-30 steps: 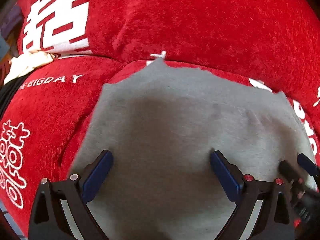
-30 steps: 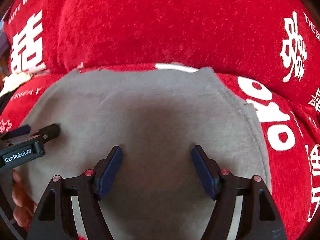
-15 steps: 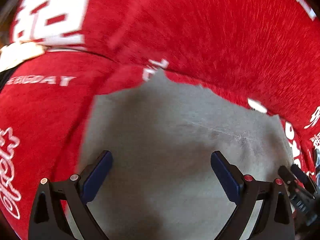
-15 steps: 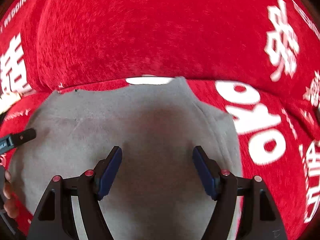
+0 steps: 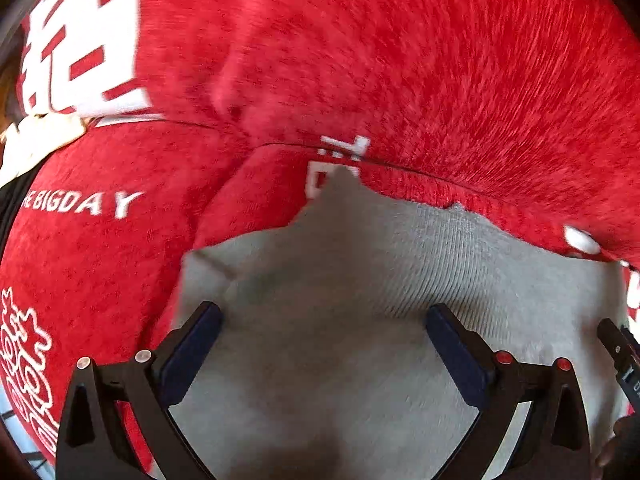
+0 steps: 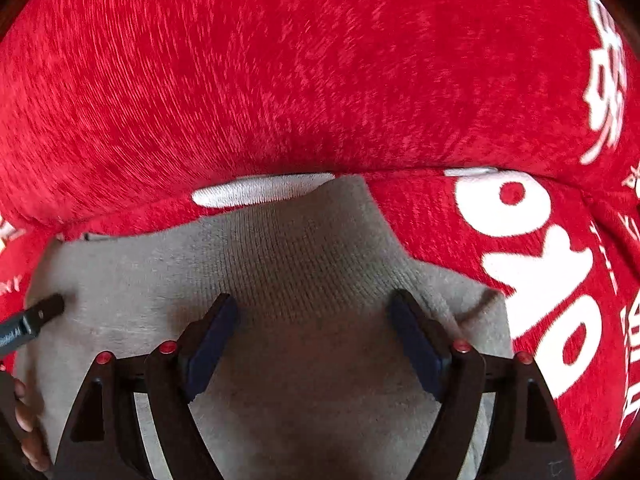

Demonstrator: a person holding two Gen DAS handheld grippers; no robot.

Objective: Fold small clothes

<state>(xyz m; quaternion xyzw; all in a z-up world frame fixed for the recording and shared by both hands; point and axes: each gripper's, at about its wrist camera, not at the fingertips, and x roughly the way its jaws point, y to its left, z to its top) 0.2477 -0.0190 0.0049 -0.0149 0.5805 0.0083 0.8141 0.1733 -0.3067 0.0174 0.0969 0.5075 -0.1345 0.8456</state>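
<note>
Behind grey garment [image 5: 360,300], red printed cushions [image 5: 400,60]

**Gripper hardware, both units**

Left gripper [image 5: 324,344]: black plastic frame, two angled finger arms with triangular cutouts near the base. Navy blue pads [image 5: 192,354] on the inner faces. Left arm has two silver screw heads on top, right arm two red ones.

Right gripper [image 6: 316,340]: same black frame, same cutouts, same navy pads [image 6: 210,344]. All four screw heads here are red. Small embossed mark on the lower right of the frame, too small to read.

Fingertips of a hand [image 6: 24,420] show at the left edge of the right wrist view.
</note>
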